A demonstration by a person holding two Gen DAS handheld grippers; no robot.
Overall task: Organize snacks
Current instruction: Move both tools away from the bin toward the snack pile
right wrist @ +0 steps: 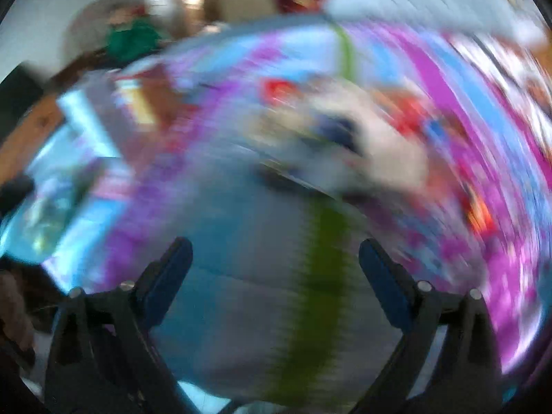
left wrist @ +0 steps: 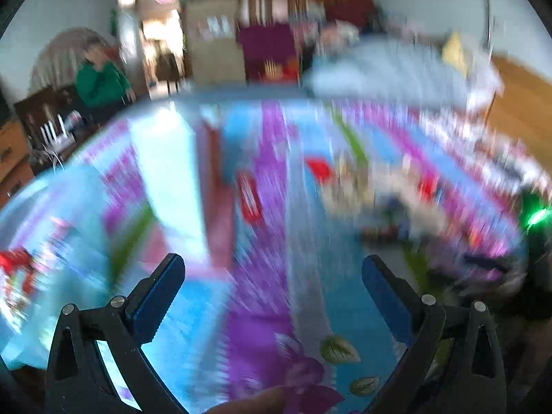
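1. My left tongs [left wrist: 272, 265] stand wide apart with nothing between the blue pads, hanging over the worktop [left wrist: 345, 310], which wears a cloth of blue, purple and green stripes with flowers.
2. My right tongs [right wrist: 276, 252] are just as wide and hold nothing.
3. The snacks [right wrist: 345, 138] show as a pale, red-flecked heap in the middle of the worktop, ahead of both tongs; blur hides what each packet is.
4. A tall light-blue box [left wrist: 169, 179] stands toward the worktop's left edge.
5. A person in a green top [left wrist: 100, 82] sits beyond the far left corner.
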